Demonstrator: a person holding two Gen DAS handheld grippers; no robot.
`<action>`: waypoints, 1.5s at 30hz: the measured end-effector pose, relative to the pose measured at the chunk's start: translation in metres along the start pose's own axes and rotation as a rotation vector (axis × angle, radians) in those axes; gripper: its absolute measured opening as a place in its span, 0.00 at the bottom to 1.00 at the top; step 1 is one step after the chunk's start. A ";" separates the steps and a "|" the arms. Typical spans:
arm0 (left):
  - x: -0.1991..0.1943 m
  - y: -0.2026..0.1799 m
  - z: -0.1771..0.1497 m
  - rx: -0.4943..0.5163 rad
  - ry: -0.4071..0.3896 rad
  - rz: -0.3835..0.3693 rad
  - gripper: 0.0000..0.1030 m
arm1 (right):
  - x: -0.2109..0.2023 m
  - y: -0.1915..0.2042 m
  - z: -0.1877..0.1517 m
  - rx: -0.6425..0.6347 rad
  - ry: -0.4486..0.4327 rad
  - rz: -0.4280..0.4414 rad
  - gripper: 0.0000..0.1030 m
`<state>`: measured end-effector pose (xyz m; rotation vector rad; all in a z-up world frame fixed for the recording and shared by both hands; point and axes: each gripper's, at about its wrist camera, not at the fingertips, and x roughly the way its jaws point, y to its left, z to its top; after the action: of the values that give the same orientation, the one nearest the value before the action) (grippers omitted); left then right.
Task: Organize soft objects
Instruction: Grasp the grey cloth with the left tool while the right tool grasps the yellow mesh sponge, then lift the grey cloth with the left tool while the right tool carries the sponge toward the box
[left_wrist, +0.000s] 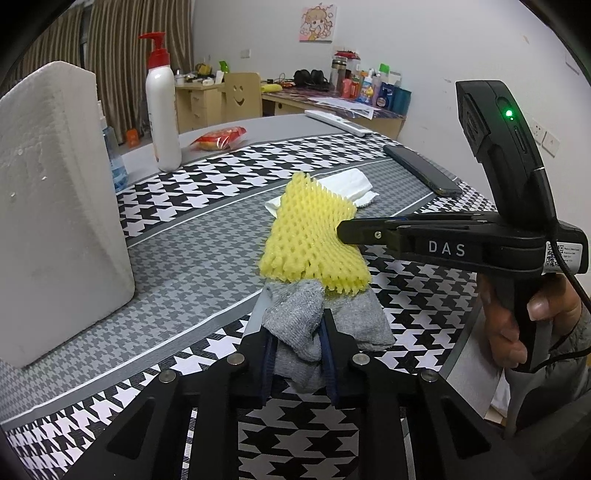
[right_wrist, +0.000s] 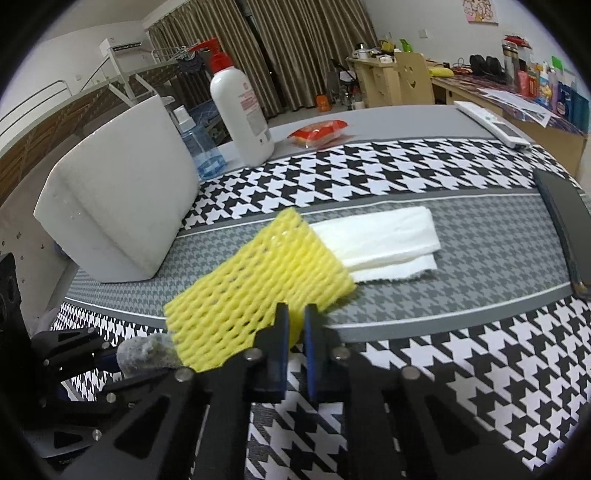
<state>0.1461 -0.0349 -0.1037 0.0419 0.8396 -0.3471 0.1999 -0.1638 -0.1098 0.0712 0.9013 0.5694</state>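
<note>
My left gripper (left_wrist: 297, 325) is shut on a grey sock (left_wrist: 295, 321) that lies on the houndstooth table cover. My right gripper (right_wrist: 295, 317) is shut on a yellow foam net sleeve (right_wrist: 255, 291) and holds it just above the sock. In the left wrist view the right gripper (left_wrist: 341, 229) comes in from the right, pinching the net sleeve (left_wrist: 310, 236). A folded white tissue (right_wrist: 384, 243) lies on the cover behind the sleeve. In the right wrist view the sock (right_wrist: 146, 352) shows at lower left, in the left gripper's fingers.
A white foam block (left_wrist: 55, 206) stands at the left. Behind it are a white pump bottle (left_wrist: 162, 107) with a red top and a blue bottle (left_wrist: 114, 158). A red snack pack (left_wrist: 219, 138), a white remote (left_wrist: 338, 122) and a dark phone (left_wrist: 421, 170) lie farther back.
</note>
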 end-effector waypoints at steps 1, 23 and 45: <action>-0.001 0.000 0.000 -0.001 -0.002 0.001 0.20 | -0.001 0.000 0.000 0.000 -0.002 0.004 0.07; -0.045 0.015 -0.004 -0.058 -0.089 0.053 0.18 | -0.065 0.010 0.008 -0.040 -0.176 -0.018 0.05; -0.091 0.030 -0.004 -0.096 -0.206 0.126 0.18 | -0.078 0.030 0.008 -0.078 -0.224 0.008 0.05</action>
<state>0.0965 0.0197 -0.0426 -0.0301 0.6457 -0.1882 0.1548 -0.1755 -0.0400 0.0667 0.6609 0.5912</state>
